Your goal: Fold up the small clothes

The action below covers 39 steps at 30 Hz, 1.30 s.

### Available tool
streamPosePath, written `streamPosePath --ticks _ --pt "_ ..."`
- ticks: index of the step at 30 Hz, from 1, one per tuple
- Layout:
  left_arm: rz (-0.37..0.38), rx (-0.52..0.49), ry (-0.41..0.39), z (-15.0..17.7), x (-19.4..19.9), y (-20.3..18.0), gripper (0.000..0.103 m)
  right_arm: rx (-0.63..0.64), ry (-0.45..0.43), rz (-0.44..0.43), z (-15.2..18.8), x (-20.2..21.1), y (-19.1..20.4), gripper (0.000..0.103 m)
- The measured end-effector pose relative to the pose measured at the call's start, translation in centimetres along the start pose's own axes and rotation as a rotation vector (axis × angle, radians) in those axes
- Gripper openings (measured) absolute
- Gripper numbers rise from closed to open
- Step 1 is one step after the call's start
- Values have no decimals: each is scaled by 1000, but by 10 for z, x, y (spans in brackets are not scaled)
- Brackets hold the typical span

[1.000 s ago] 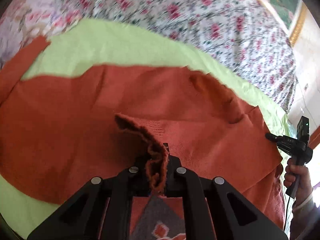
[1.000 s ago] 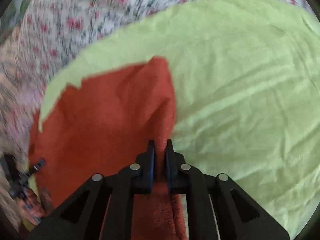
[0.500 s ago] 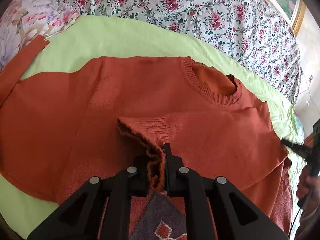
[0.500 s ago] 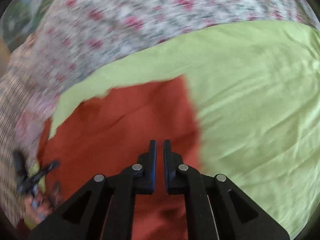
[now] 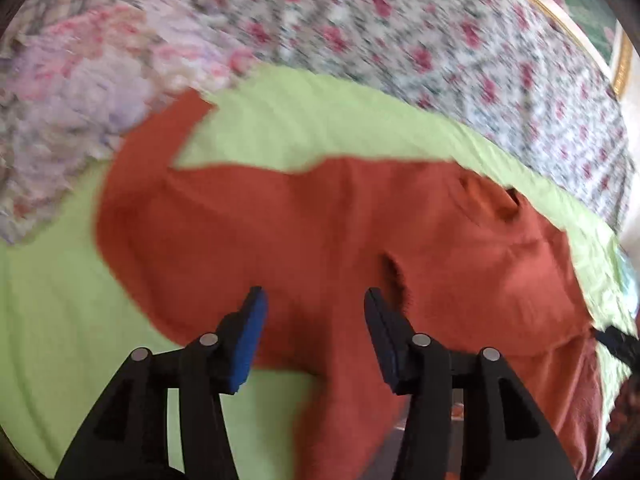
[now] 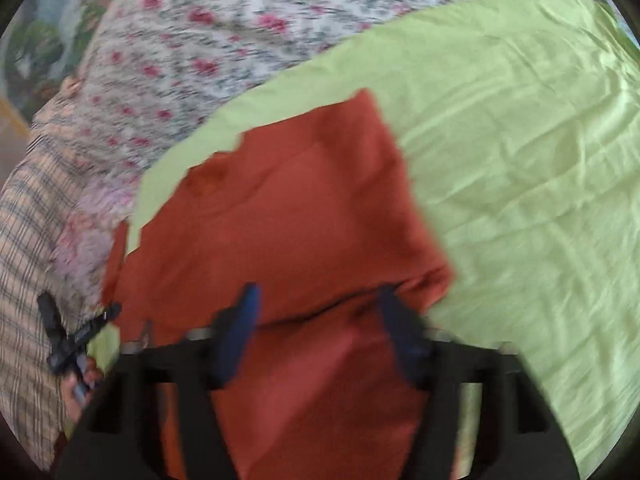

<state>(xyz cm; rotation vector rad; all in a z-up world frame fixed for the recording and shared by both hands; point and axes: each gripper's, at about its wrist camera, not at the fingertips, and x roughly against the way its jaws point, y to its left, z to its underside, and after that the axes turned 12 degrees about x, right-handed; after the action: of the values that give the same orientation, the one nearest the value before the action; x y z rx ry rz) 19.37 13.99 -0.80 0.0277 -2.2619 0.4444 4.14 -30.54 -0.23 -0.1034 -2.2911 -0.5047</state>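
An orange-red knit sweater [image 5: 340,232] lies spread on a light green sheet [image 5: 52,312], neck opening [image 5: 492,200] to the right, one sleeve [image 5: 160,140] stretched to the upper left. A folded-over sleeve cuff [image 5: 396,276] rests on its body. My left gripper [image 5: 314,300] is open and empty just above the sweater. In the right wrist view the sweater [image 6: 288,216] lies on the sheet [image 6: 520,180]. My right gripper [image 6: 318,300] is open and empty over the sweater's near edge. Both views are blurred.
A floral bedspread [image 5: 400,32] surrounds the green sheet [image 6: 520,180]. A plaid cloth [image 6: 28,240] lies at the left of the right wrist view, with the other gripper and hand [image 6: 68,344] near it. A framed picture [image 5: 580,12] is at the far right.
My left gripper has let go of the sleeve cuff and opened wide; the cuff now lies on the sweater. My right gripper opened from nearly shut. Both have pulled back.
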Motion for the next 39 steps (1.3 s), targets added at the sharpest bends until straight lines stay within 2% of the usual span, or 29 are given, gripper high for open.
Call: streamPosePath --ticks 4,7,9,11,15,16,17,18,19,21,24,27,30,35,39 --pt "-111 36 -61 -40 -3 34 72 22 39 -73 8 -12 27 68" --pt "-188 50 -72 -77 -21 57 84 41 69 -98 12 -18 39 68" --pt "-225 49 -71 -101 -37 70 85 47 88 -111 15 -24 48 68" --pt "-257 56 -47 -127 -57 85 93 51 103 -113 17 -26 53 68" --pt "-275 58 66 -163 -107 109 93 47 118 -117 16 -30 56 68" --pt "-272 51 73 -162 -114 111 84 45 122 -118 17 -31 57 68" --pt "-272 46 72 -162 -119 113 50 44 126 -119 17 -32 58 68" --pt "-245 45 93 -163 -124 116 27 45 132 -116 18 -34 59 68" --pt "-212 72 117 -163 -127 120 10 44 136 -113 18 -35 60 68" --pt "-169 101 73 -161 -113 121 8 42 139 -109 20 -36 62 68" --pt "-96 85 10 -150 -80 105 7 36 135 -122 19 -38 63 68" --pt "42 59 -38 -130 -39 69 7 45 130 -142 19 -40 70 68" --pt "190 -4 -63 -103 -2 15 7 54 121 -163 20 -41 77 68" --pt "382 -122 -24 -49 25 -81 7 53 98 -167 22 -31 76 68" --pt "444 -278 35 3 20 -151 7 14 64 -139 22 -19 57 68"
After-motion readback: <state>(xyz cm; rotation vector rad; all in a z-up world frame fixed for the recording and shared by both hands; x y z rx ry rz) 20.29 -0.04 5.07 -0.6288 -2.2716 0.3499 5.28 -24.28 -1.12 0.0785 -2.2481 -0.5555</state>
